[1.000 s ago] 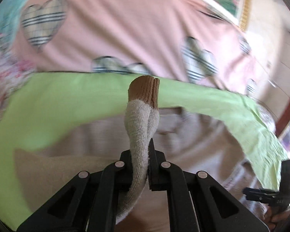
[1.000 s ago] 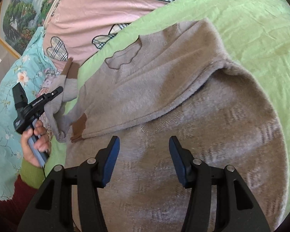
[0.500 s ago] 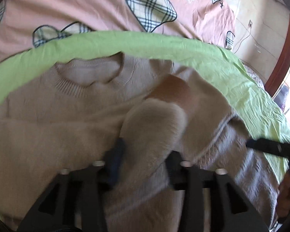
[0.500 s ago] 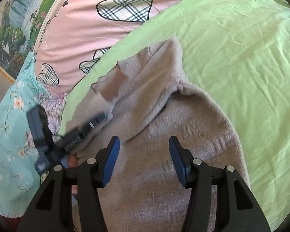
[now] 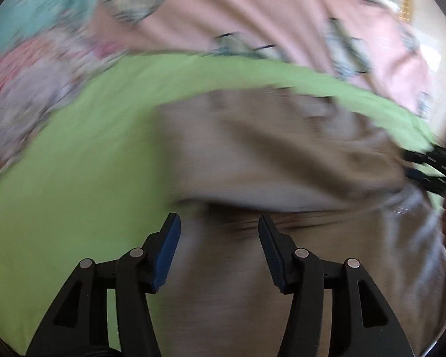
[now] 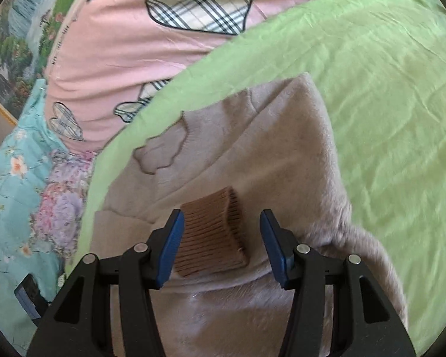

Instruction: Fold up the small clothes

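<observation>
A small beige fleece sweater [image 6: 252, 160] lies on a green sheet [image 6: 386, 89], neck towards the pillows. One sleeve is folded across the chest, its brown ribbed cuff [image 6: 211, 235] lying just ahead of my right gripper [image 6: 221, 245]. The right gripper is open and empty, low over the sweater. My left gripper [image 5: 218, 251] is open and empty above the sweater's [image 5: 267, 163] left side; this view is blurred by motion. The right gripper [image 5: 434, 169] shows at that view's right edge.
A pink quilt with plaid hearts [image 6: 163, 44] lies beyond the green sheet. A turquoise floral bedcover [image 6: 17, 184] lies to the left. A framed landscape picture [image 6: 12, 47] hangs behind.
The left gripper carried the sleeve across the sweater, let it go and drew back to the left. The cuff now lies on the chest. The right gripper moved forward over it.
</observation>
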A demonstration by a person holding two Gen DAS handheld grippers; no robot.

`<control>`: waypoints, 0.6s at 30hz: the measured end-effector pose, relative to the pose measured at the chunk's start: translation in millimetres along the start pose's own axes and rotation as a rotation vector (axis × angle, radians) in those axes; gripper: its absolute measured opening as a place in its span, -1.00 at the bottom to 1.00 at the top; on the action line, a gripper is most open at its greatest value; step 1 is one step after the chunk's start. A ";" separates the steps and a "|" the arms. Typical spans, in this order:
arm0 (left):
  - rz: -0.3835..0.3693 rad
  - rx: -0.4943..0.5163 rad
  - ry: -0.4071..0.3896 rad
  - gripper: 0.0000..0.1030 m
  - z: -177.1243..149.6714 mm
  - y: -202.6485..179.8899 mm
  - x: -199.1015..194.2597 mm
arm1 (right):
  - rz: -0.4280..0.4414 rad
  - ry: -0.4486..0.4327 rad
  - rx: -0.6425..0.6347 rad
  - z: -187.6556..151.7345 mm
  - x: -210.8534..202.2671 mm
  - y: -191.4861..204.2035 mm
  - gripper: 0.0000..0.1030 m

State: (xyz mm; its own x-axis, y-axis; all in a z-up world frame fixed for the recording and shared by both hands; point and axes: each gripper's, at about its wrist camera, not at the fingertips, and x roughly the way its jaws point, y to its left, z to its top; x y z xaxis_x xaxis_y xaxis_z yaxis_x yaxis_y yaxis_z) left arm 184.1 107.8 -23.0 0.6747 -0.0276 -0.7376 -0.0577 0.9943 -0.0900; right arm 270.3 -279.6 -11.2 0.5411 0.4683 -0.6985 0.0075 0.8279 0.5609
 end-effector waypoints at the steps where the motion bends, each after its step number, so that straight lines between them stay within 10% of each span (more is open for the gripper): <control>1: 0.021 -0.024 0.021 0.06 -0.2 10.1 5.7 | 0.008 0.022 -0.004 -1.5 5.0 0.4 0.05; 5: 0.022 -0.088 0.067 0.04 4.9 31.4 27.0 | 0.033 0.067 -0.060 -11.4 18.2 12.6 0.04; 7: 0.010 -0.073 0.059 0.04 12.0 26.4 32.2 | 0.031 0.092 -0.115 -13.9 24.6 24.2 -0.89; 13: 0.121 -0.136 0.045 -0.08 29.5 21.5 42.6 | 0.189 -0.072 -0.136 13.0 -32.4 51.9 -0.94; 18: 0.139 -0.196 -0.008 -0.07 19.0 24.2 24.3 | 0.088 -0.139 -0.072 31.8 -55.4 16.1 -0.95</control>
State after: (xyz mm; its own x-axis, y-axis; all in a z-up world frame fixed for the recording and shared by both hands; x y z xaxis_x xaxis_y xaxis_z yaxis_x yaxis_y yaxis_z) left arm 213.0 133.2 -30.4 0.6558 0.1101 -0.7468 -0.2916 0.9495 -0.1161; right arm 267.1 -302.0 50.7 0.6480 0.4967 -0.5773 -0.1020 0.8078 0.5805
